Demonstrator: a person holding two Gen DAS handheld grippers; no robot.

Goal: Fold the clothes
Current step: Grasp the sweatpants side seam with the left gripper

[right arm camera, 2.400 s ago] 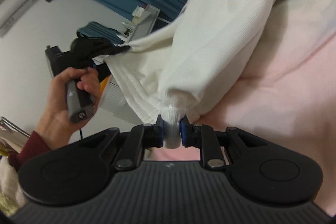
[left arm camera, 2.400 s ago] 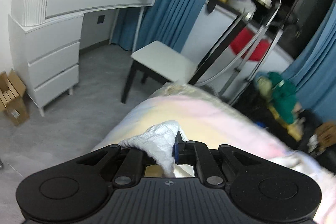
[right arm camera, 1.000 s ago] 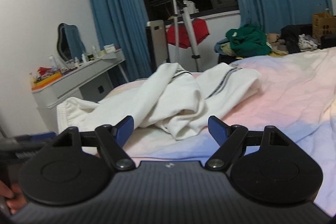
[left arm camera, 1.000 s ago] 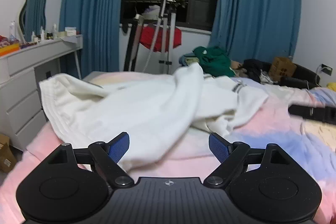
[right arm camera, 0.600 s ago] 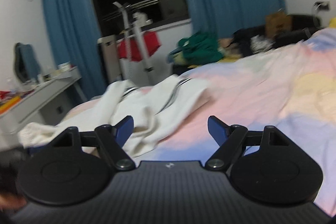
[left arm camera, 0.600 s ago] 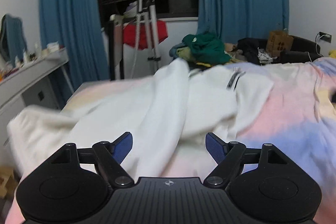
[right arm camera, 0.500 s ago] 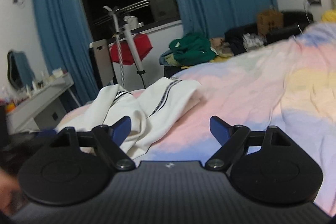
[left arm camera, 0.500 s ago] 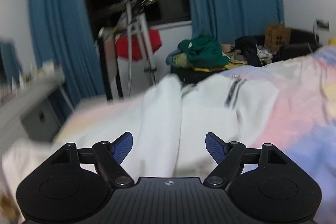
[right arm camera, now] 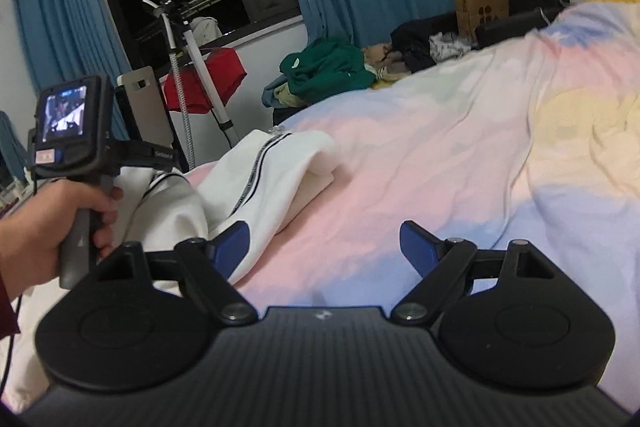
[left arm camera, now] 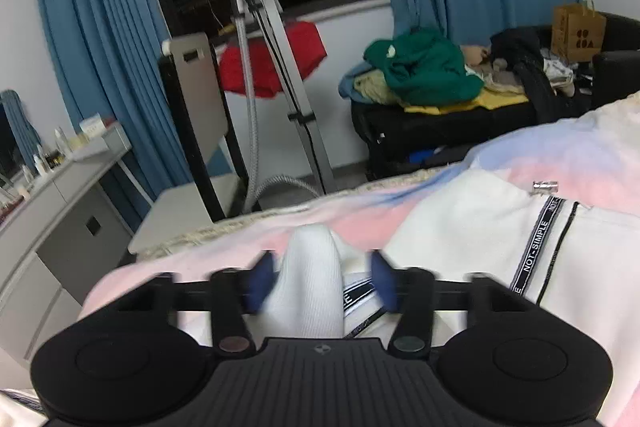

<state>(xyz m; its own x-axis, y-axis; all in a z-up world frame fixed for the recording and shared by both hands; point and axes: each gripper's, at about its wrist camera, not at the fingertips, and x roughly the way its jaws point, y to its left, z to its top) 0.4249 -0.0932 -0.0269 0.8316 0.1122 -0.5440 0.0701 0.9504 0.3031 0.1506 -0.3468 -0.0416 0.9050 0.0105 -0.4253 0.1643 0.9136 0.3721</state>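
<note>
L gripper point(left arm camera: 320, 281) jaws part-closed round a white garment point(left arm camera: 472, 227) ridge, no firm pinch evident; may slip. R gripper point(right arm camera: 324, 241) jaws wide, empty.

- Left wrist view: low over bed edge, close on white garment point(left arm camera: 472, 227), faces window.
- Right wrist view: further back, faces same window; shares garment, green clothes pile point(right arm camera: 324, 69).

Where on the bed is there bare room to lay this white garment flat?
Free: the pink stretch of bedspread to the right of the white garment, in front of the open right tongs, on toward the yellow patch. Crowded: the near left corner, where the garment is heaped and the left tongs straddle a ridge of it, their fingers blurred.
</note>
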